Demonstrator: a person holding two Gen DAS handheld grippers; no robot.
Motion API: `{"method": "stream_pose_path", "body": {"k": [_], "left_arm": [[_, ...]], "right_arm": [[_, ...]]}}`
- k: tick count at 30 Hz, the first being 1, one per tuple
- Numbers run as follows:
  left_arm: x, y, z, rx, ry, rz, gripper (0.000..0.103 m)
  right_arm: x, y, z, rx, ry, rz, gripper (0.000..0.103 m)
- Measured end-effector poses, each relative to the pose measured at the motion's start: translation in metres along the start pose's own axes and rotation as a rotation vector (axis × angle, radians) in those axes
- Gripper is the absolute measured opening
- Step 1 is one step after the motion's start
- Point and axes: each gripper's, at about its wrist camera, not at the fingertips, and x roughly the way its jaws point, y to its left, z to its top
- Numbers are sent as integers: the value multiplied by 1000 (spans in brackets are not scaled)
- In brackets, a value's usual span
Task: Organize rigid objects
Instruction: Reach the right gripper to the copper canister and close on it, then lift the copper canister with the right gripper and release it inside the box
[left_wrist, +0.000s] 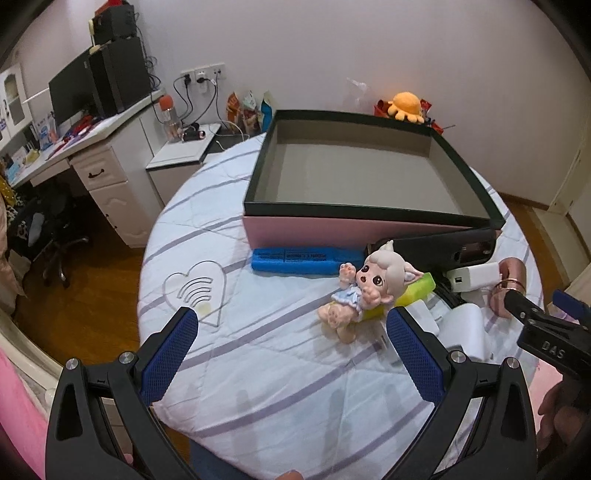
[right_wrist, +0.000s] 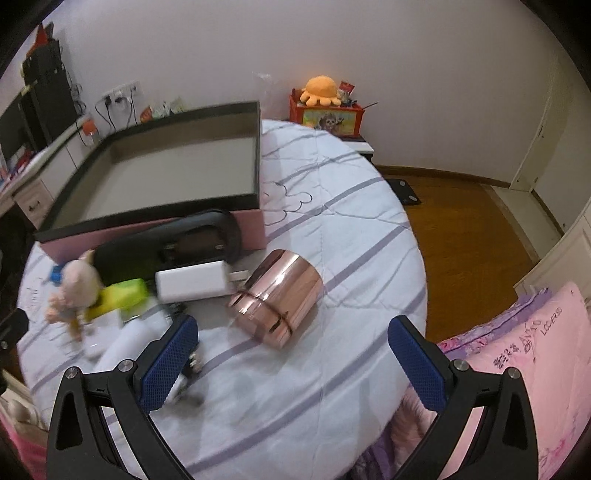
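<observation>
My left tongs (left_wrist: 291, 343) spread wide, nothing between the blue pads, hovering over the striped bedspread (left_wrist: 258, 387). Just ahead and right of them: a small doll (left_wrist: 364, 291) with grey hair, lying on its back across a yellow-green block (left_wrist: 417, 295). Beyond the doll, a blue bar (left_wrist: 295, 261) lies flat against the pink wall of the big open box (left_wrist: 354, 173), whose grey floor is bare. A clear heart-shaped plaque (left_wrist: 197, 288) lies by my left pad.

My right tongs (right_wrist: 293, 345) also gape wide, holding nothing. Straight ahead, a rose-gold cylinder (right_wrist: 279, 297) lies on its side on the cover. Touching its far end, a white charger (right_wrist: 194, 284), prongs toward the cylinder. Behind that, a black case (right_wrist: 173, 240) leans at the box front. Left edge blurred; doll and block still readable there.

An orange plush octopus (right_wrist: 319, 90) sits on a red box (right_wrist: 328, 118) by the wall.
</observation>
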Motion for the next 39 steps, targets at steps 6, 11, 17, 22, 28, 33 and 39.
{"method": "stream_pose_path", "body": {"k": [6,11,17,22,28,33,39], "left_arm": [[17,-7,8,1,18,7,103],[26,-15,10,19,35,2,103],[29,-15,10,17,40,7,103],[28,-12,10,7,35,9,103],[23,-11,8,3,23,8,103],[18,-9,8,-4,9,6,103],[13,-1,12,-21,-8,6,103]], "right_arm": [[30,-7,4,-3,47,-8,102],[47,-5,5,3,72,10,95],[50,-3,4,-9,44,51,72],[47,-4,3,-10,36,70,68],[40,-8,1,0,31,85,68],[20,-10,-1,0,3,78,68],[-2,-5,8,-24,-49,83,68]]}}
